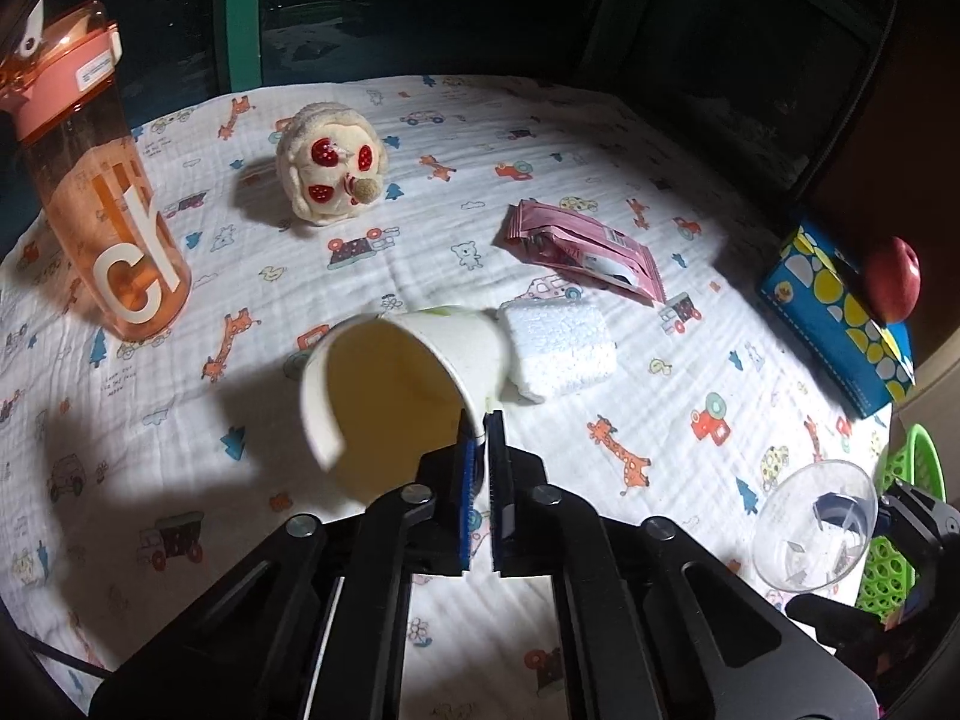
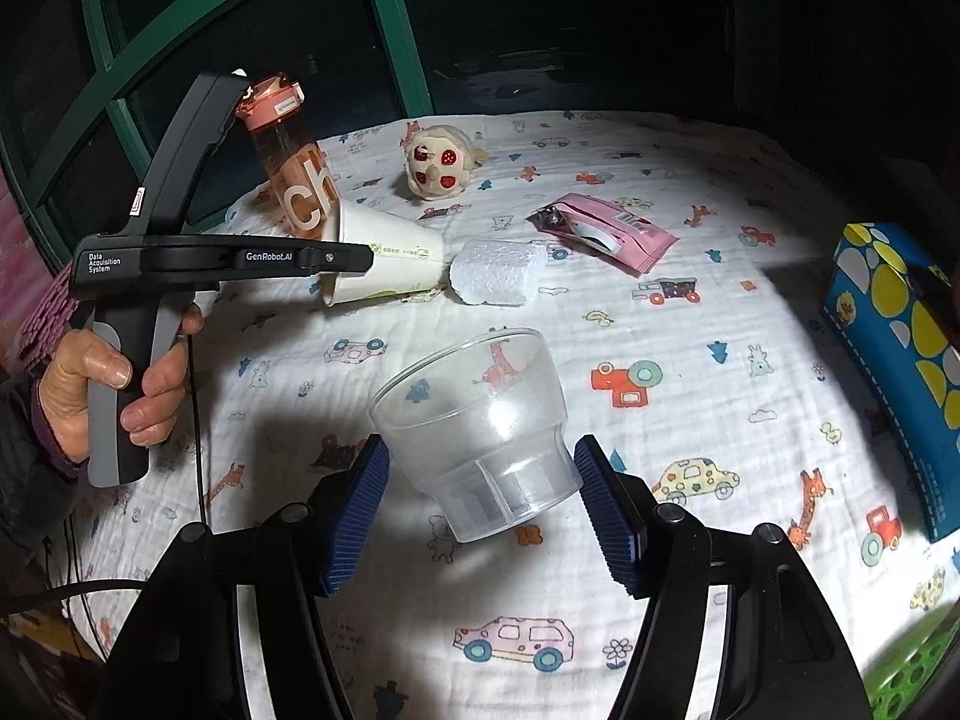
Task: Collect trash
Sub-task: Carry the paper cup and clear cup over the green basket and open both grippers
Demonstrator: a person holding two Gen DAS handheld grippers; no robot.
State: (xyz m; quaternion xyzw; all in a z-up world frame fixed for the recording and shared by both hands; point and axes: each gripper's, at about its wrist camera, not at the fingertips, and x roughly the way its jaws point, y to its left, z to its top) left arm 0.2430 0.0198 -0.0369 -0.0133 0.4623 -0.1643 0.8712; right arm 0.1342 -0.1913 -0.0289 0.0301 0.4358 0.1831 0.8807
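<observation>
Where it tilts, torn-rimmed white paper cup, yellowish inside.

White paper cup, orange bottle, pink wrapper, animal-print cloth.

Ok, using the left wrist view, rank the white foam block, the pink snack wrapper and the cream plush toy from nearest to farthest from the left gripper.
From the left gripper, jaws shut on the white paper cup's rim:
1. White foam block, just right of the cup.
2. Pink snack wrapper, farther back, to the right.
3. Cream plush toy, farthest, back left.
</observation>
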